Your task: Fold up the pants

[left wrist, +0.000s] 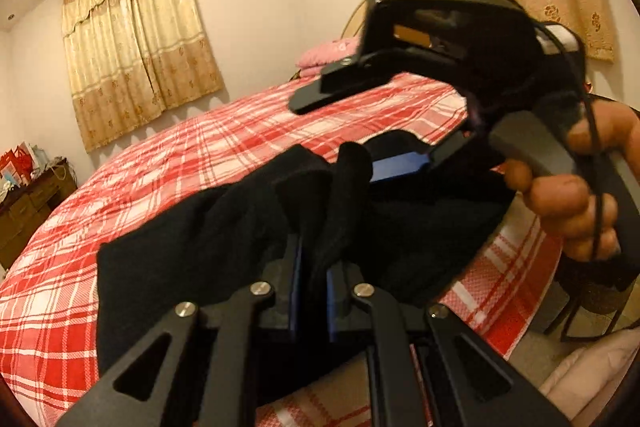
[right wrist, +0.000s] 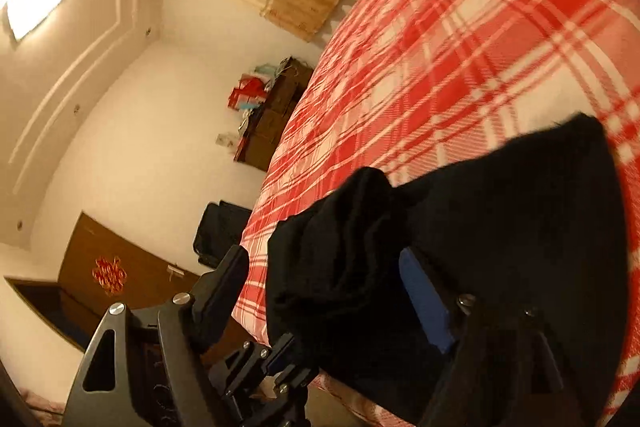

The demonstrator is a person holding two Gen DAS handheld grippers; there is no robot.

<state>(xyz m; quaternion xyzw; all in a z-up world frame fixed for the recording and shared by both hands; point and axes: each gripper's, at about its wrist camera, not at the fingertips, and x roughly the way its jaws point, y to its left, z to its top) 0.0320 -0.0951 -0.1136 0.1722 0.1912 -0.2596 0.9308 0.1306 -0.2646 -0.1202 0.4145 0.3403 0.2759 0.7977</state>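
Note:
Black pants [left wrist: 192, 239] lie bunched on the near part of the red-and-white plaid bed [left wrist: 192, 155]. My left gripper [left wrist: 312, 291] is shut on a raised fold of them, which stands up between its blue pads. A hand [left wrist: 568, 203] holds my right gripper [left wrist: 352, 135] just beyond, jaws wide apart above and below the cloth. In the right wrist view the pants [right wrist: 500, 219] fill the gap of the right gripper [right wrist: 320, 259]. The blue pad [right wrist: 424, 299] is at the cloth, while the other finger [right wrist: 224, 279] stands clear. The left gripper [right wrist: 272, 359] shows below, pinching the same fold.
Beige curtains [left wrist: 136, 39] hang behind the bed, and a pink pillow [left wrist: 324, 55] lies at its head. A brown dresser [left wrist: 28, 211] with red bags stands at the far left. A dark chair [left wrist: 592, 299] is at the right by the bed's edge [left wrist: 516, 307].

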